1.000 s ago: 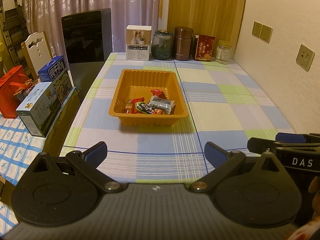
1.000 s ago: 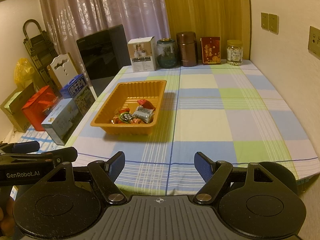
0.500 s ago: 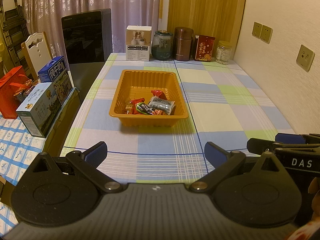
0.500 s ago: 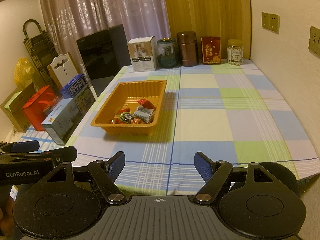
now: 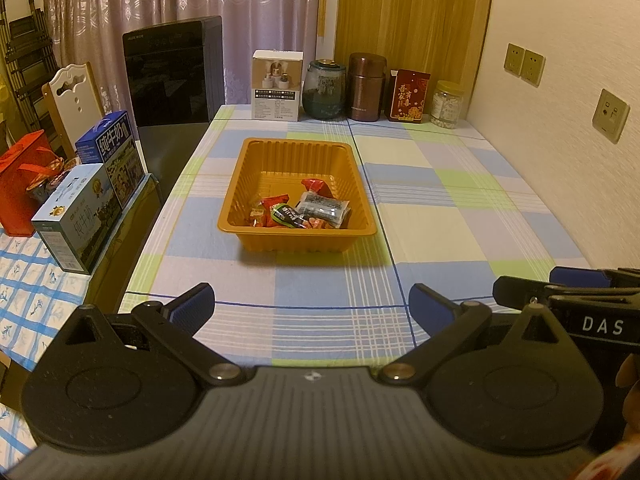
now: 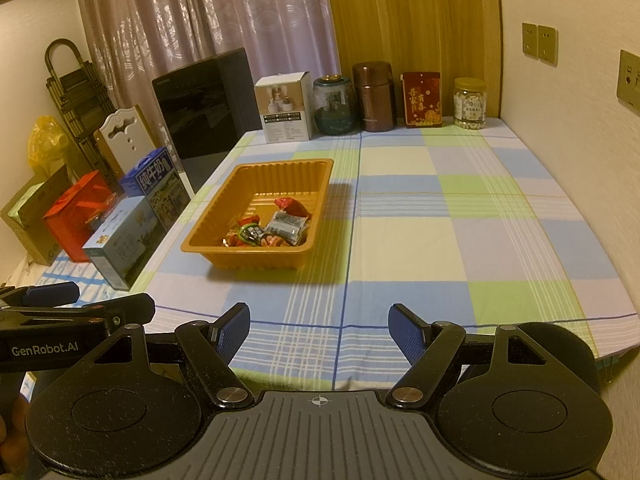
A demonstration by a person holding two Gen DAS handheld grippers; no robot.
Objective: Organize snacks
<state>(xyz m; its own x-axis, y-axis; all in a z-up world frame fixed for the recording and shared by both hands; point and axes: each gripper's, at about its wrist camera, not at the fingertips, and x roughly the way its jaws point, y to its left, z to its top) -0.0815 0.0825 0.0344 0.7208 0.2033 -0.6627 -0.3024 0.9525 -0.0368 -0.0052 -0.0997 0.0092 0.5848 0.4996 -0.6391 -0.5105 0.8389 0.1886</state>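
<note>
jaws on both grippers are spread wide with nothing between them. the left gripper and the right gripper hang side by side over the near edge of the table, well apart from the snacks. the snack packets all lie in a little heap in the near end of the orange tray, which sits on the checked cloth. no loose snacks show on the cloth, so the tidying looks done, or close to it. maybe only a check is left. the right view shows a yellow bag and a brown box far off to the side, which the left view does not. the left view shows the milk cartons more clearly.
</note>
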